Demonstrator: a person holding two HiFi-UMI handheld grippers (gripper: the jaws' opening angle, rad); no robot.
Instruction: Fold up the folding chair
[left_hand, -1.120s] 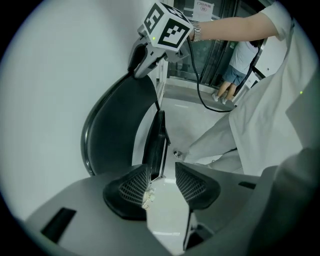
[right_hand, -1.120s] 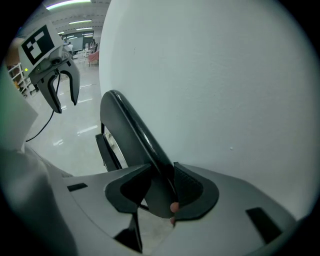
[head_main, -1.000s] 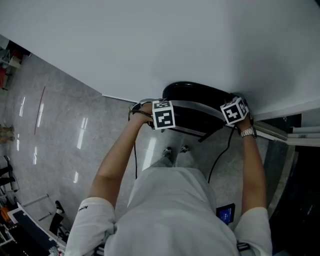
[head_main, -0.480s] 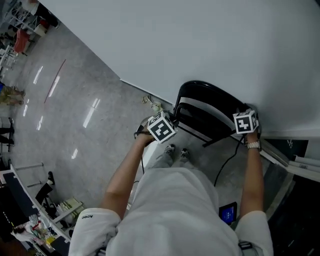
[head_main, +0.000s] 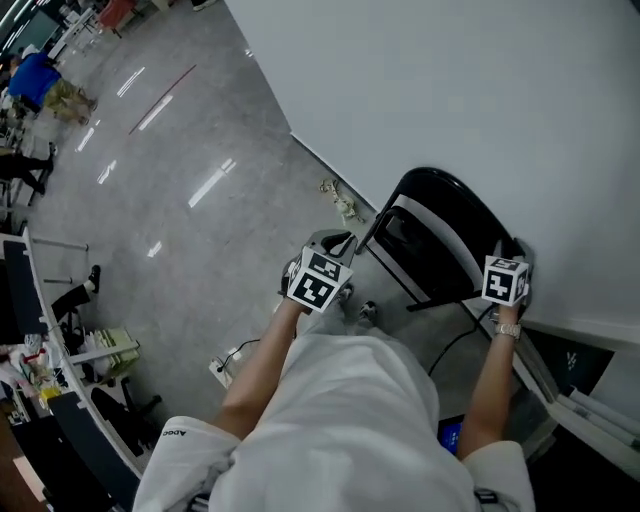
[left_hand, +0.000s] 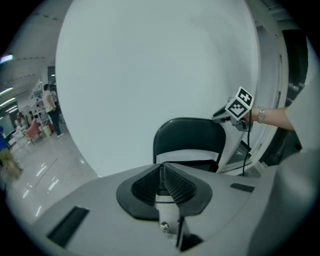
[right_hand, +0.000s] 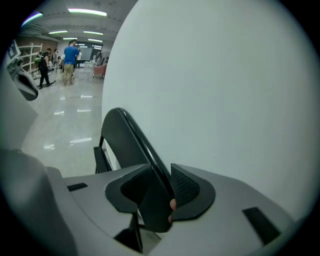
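The black folding chair (head_main: 440, 235) stands by the white wall, its seat swung up close to the backrest. My right gripper (head_main: 516, 252) is shut on the right edge of the backrest (right_hand: 131, 145); in the right gripper view the dark edge runs between the pads (right_hand: 184, 186) of the right gripper (right_hand: 162, 185). My left gripper (head_main: 337, 244) hangs clear of the chair's left side, its jaws closing with nothing between them. In the left gripper view, the left gripper (left_hand: 162, 172) faces the chair (left_hand: 188, 141) from a short distance, with the right gripper (left_hand: 227, 114) at the chair's upper right.
A white wall (head_main: 450, 90) rises right behind the chair. Glossy grey floor (head_main: 180, 210) spreads to the left, with a small tangle of cable (head_main: 340, 202) at the wall's foot. Desks and clutter (head_main: 100, 350) sit at lower left, and people (head_main: 45, 85) are far off.
My left gripper has come off the chair's left side, drawn back to the left while rolling over, and its jaws have closed. The right gripper keeps its hold on the backrest.
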